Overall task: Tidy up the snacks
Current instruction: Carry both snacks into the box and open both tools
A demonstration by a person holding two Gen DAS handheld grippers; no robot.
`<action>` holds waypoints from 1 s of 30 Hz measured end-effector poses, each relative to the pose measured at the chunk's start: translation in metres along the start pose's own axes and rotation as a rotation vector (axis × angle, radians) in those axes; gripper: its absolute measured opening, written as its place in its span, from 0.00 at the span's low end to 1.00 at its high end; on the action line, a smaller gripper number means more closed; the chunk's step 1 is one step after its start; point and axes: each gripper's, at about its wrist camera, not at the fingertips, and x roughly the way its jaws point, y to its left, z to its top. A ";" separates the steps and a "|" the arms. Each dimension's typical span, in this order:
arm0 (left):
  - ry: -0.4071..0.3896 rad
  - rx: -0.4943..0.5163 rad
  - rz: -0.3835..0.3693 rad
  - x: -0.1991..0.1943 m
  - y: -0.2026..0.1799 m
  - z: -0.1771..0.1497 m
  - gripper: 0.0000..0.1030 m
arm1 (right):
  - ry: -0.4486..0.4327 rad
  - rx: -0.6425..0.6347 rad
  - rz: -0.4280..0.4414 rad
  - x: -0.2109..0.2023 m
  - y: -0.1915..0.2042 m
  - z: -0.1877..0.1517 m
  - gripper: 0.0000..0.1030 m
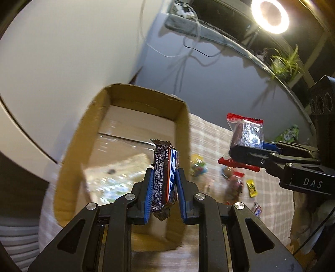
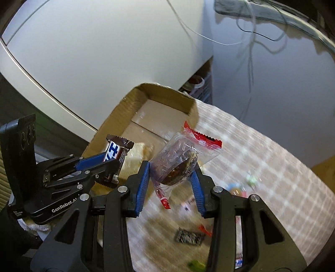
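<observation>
My left gripper [image 1: 164,177] is shut on a brown and blue chocolate bar [image 1: 165,173], held upright over the near end of an open cardboard box [image 1: 83,134]. It also shows in the right wrist view [image 2: 108,165], with the chocolate bar [image 2: 116,151] at the box's near left rim. My right gripper [image 2: 171,173] is shut on a clear, red-edged packet with a dark cake inside [image 2: 178,163], held above the checked cloth beside the box [image 2: 167,94]. In the left wrist view the right gripper [image 1: 247,151] holds the packet [image 1: 246,134] to the right of the box.
Several loose snacks lie on the checked cloth [image 2: 261,150]: a yellow one [image 1: 251,188], a green packet [image 1: 289,134], a dark wrapped one [image 2: 188,237]. A white wall panel [image 1: 73,52] stands behind the box. A ring light [image 1: 270,14] and a plant [image 1: 286,62] are at the far right.
</observation>
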 end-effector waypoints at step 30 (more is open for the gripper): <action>-0.016 -0.027 0.060 0.022 0.051 0.031 0.31 | 0.043 -0.038 -0.009 0.071 0.019 0.043 0.58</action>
